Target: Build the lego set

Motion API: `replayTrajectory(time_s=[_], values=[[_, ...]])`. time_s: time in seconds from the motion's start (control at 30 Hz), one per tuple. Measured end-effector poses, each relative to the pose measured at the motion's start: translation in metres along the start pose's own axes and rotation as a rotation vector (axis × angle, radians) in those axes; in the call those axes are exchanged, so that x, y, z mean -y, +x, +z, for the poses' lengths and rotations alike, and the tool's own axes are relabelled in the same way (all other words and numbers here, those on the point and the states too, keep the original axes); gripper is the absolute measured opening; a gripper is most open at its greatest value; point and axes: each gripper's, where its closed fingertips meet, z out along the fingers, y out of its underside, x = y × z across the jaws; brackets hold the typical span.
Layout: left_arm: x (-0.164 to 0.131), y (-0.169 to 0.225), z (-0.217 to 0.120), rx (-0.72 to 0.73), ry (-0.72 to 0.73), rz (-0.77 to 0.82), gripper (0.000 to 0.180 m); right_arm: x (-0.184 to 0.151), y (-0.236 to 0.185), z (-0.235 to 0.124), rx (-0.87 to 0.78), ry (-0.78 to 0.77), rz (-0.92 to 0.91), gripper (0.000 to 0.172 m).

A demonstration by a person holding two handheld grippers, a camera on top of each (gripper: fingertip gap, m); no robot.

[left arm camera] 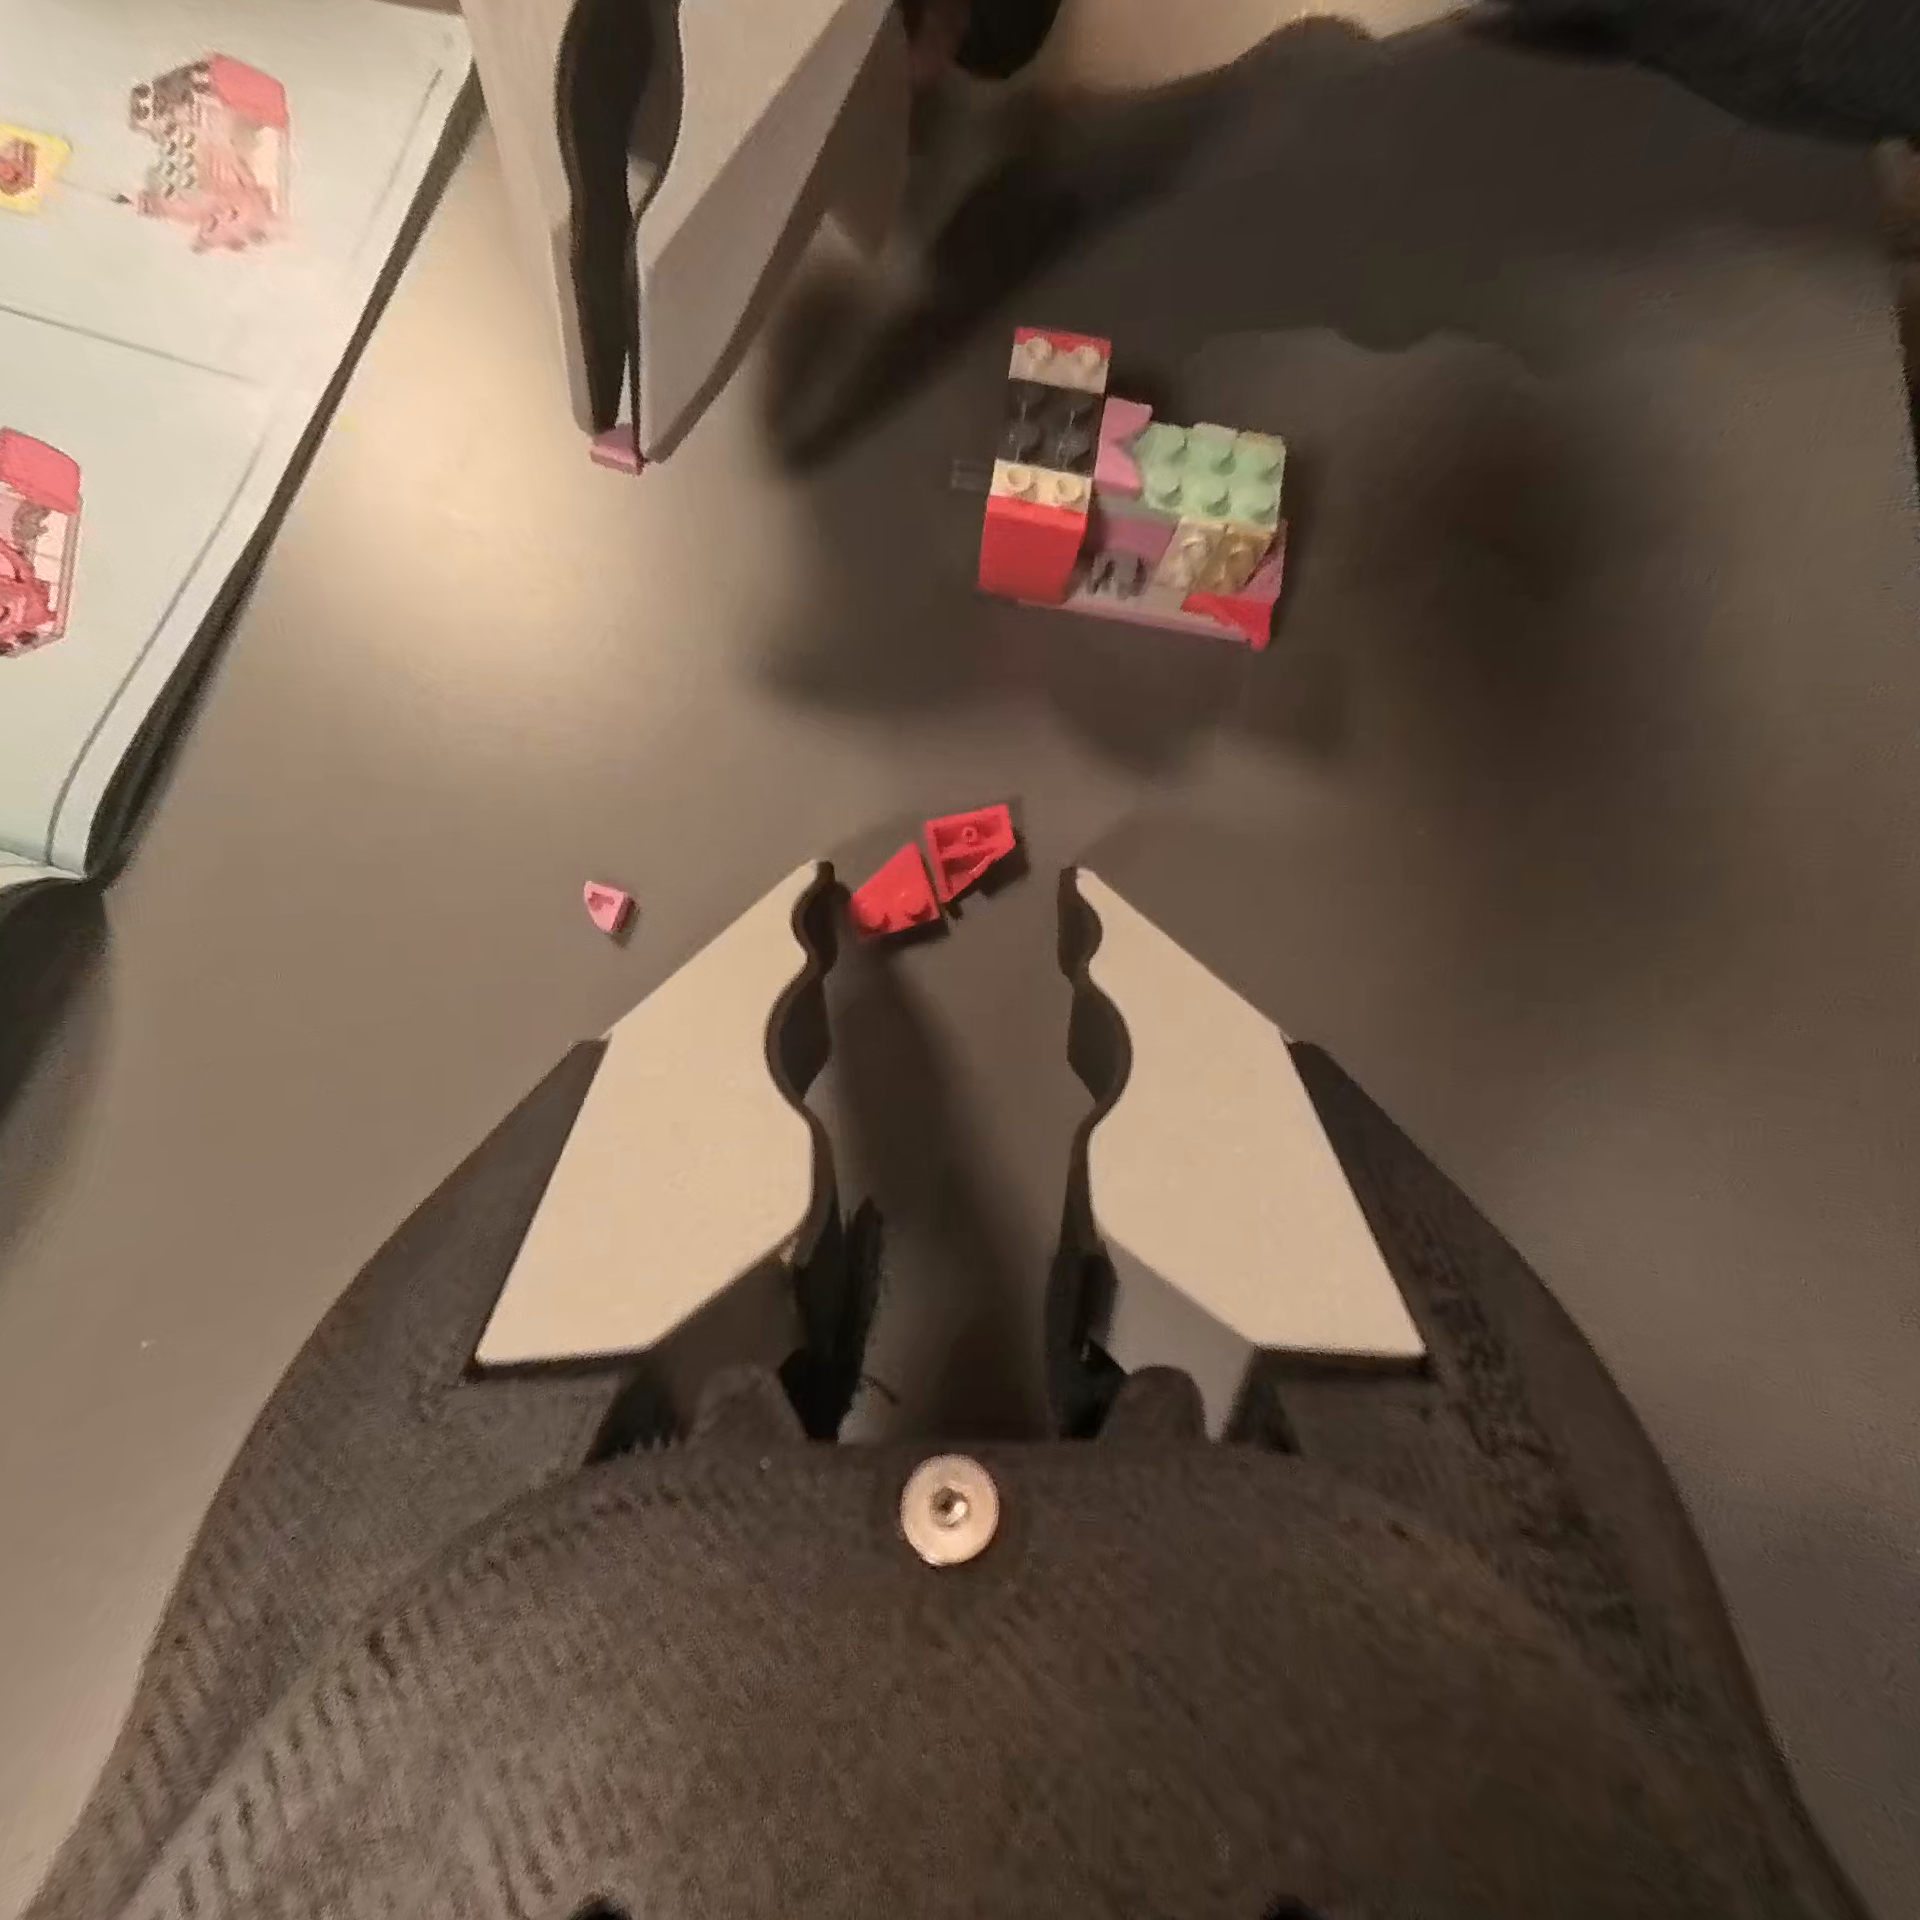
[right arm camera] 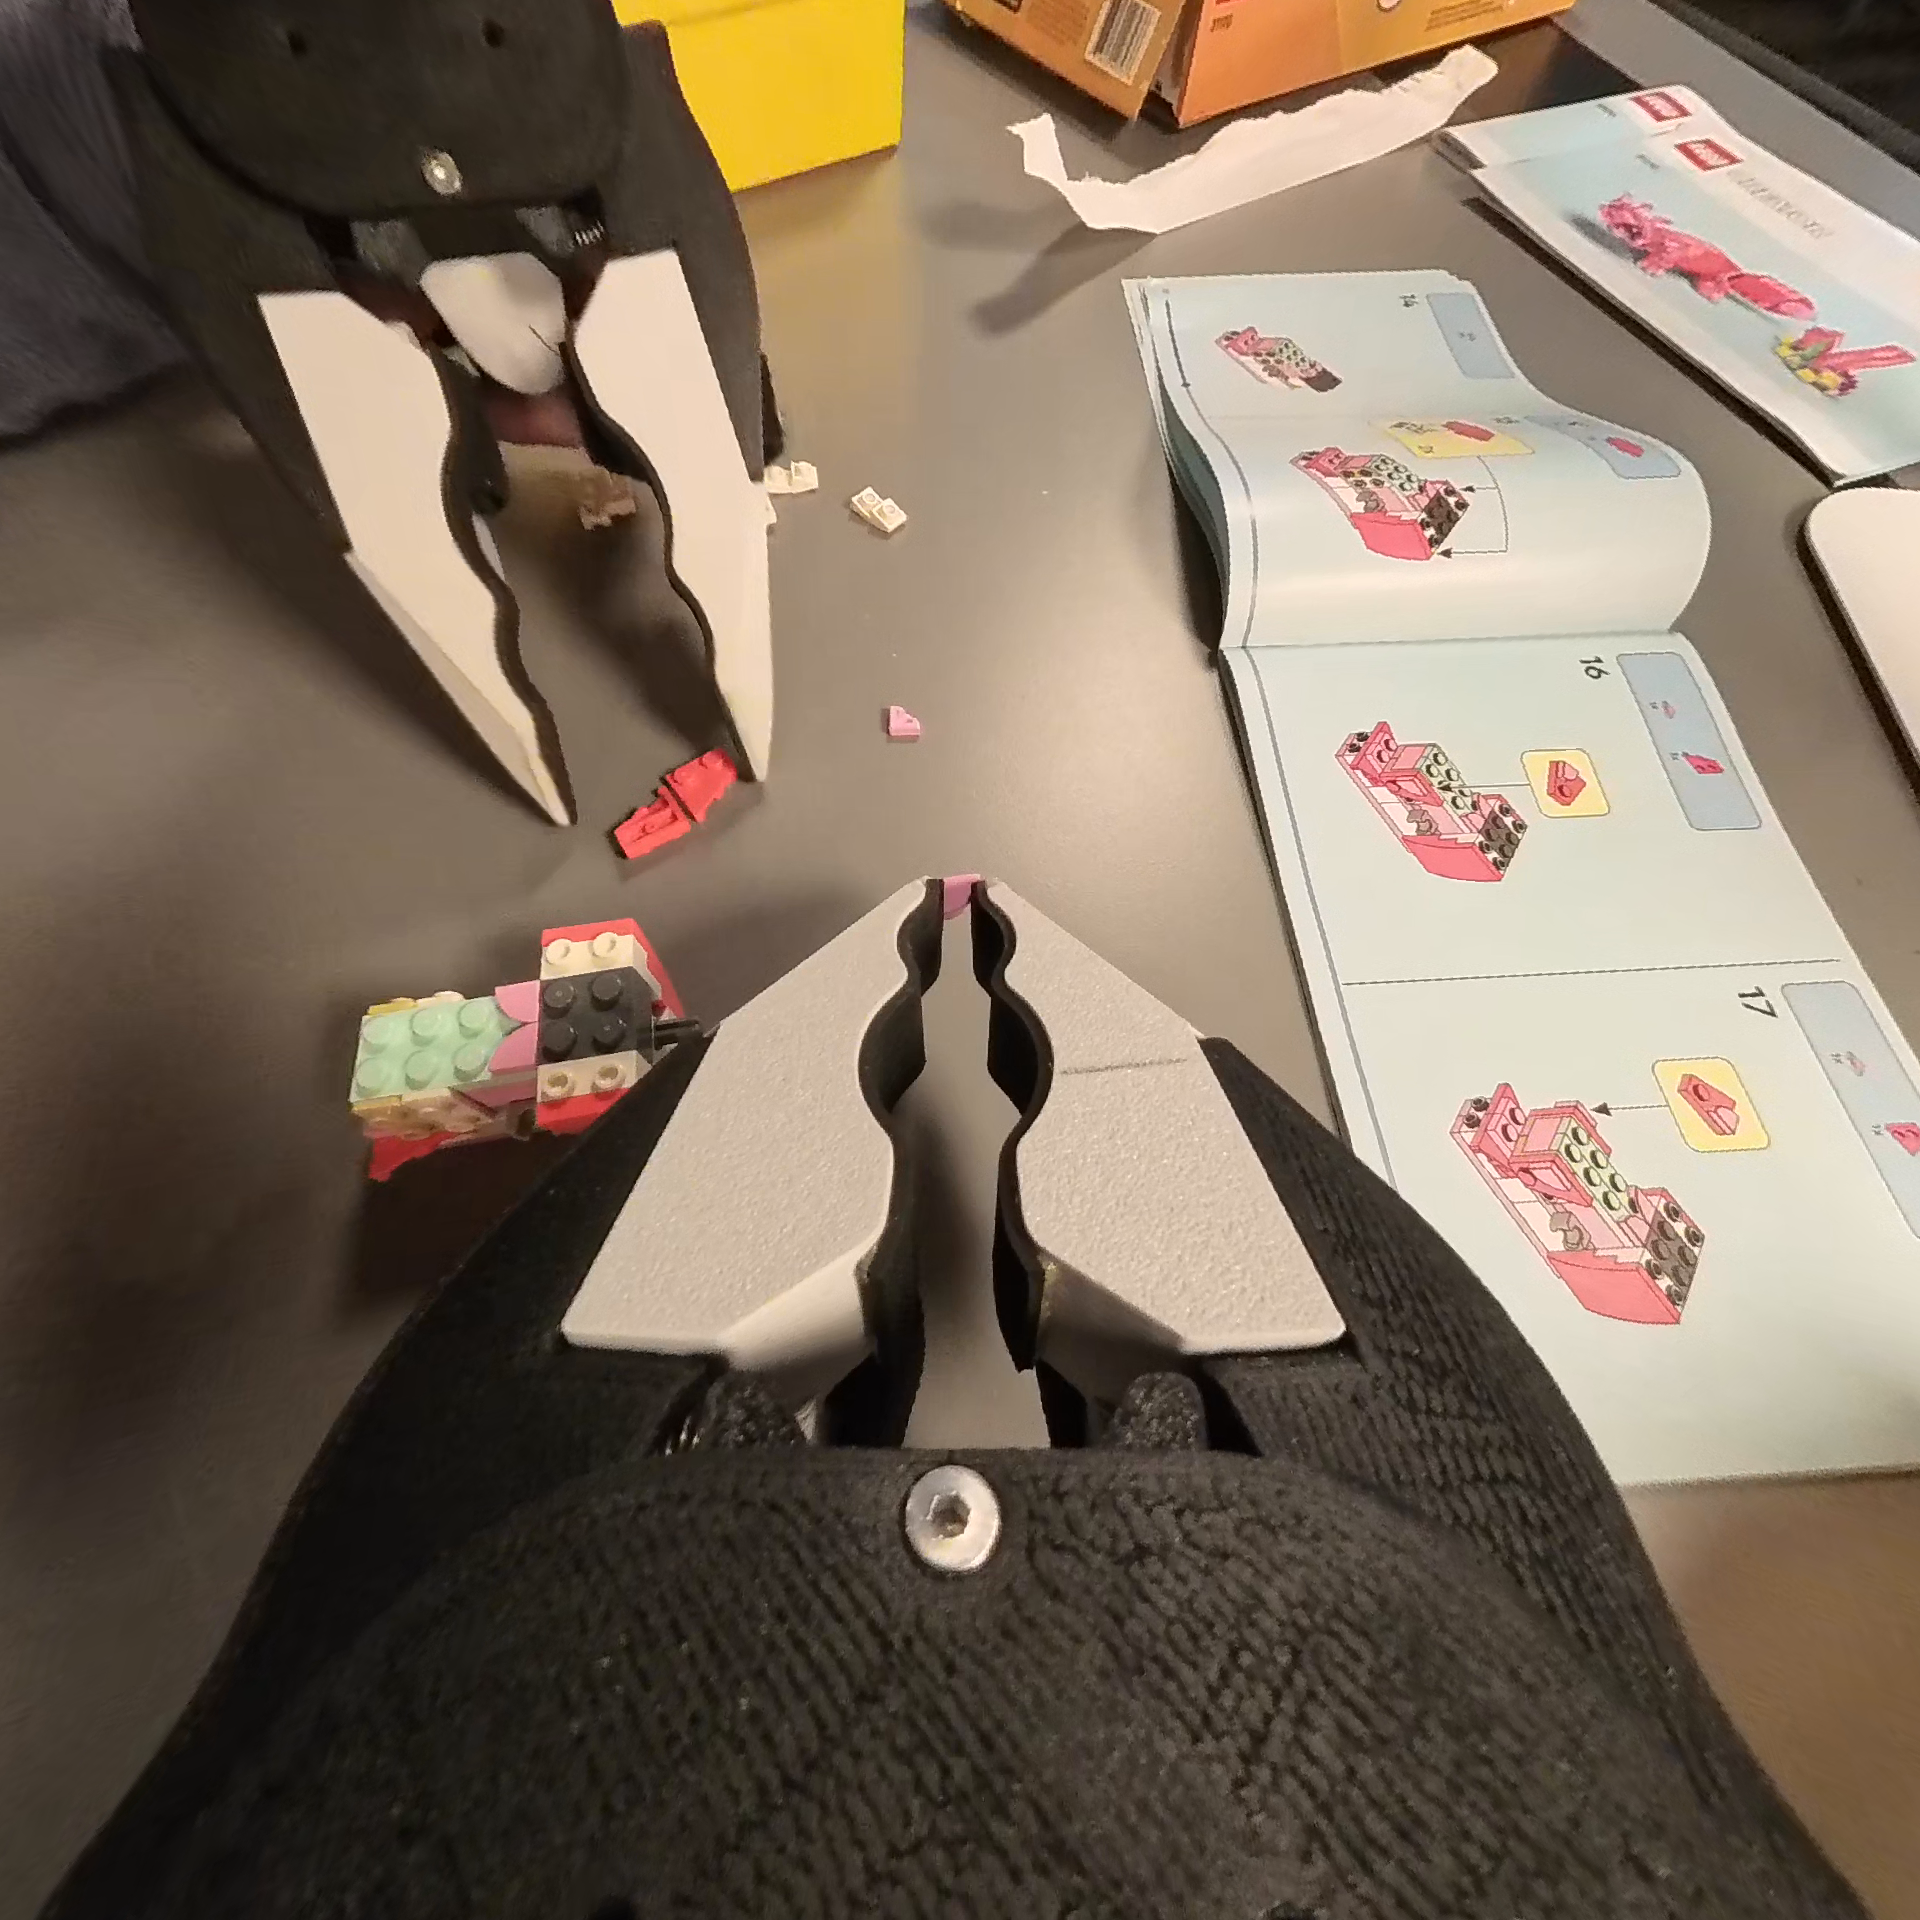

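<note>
Landmark: the small brick model (right arm camera: 509, 1049) on the grey table (right arm camera: 987, 582), built of red, black, cream, mint-green and pink studded bricks, with a thin black peg sticking out of its black block. Right gripper (right arm camera: 961, 896) sits just beside the model, jaws nearly together, pads pressed on a tiny pink piece (right arm camera: 960, 891) at the very tips. Left gripper (left arm camera: 945, 883) is beyond the model, jaws wide and nothing gripped; two red wedge plates (left arm camera: 940, 868) lie touching each other on the table between its tips, one against the left fingertip (left arm camera: 816, 883). A loose pink piece (left arm camera: 608, 906) lies farther out. An open instruction booklet (right arm camera: 1507, 935) lies well apart from the model.
</note>
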Motion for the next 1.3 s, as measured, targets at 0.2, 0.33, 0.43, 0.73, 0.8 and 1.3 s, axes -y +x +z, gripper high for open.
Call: replayTrajectory(time_s=[0.2,0.33,0.43,0.73,0.8,1.3], values=[[-0.009,0.007,-0.007,0.000,-0.043,0.011,0.029,-0.001,0.000,0.001,0.002,-0.005,0.000,0.004],[-0.007,0.003,-0.008,0.051,-0.031,0.045,0.033,-0.002,-0.001,0.002,0.005,-0.010,0.000,0.004],[-0.007,0.002,-0.006,0.034,-0.012,0.037,0.026,-0.002,-0.002,0.003,0.008,-0.014,-0.002,0.004],[-0.009,0.007,-0.007,0.010,0.019,0.060,0.009,-0.002,-0.002,0.003,0.009,-0.014,-0.004,0.004],[-0.008,0.008,-0.006,0.007,0.031,0.049,0.009,-0.002,-0.002,0.003,0.009,-0.015,-0.003,0.004],[0.039,-0.031,0.002,0.259,0.247,-0.189,0.008,0.016,-0.002,-0.007,-0.065,0.017,-0.074,0.003]])
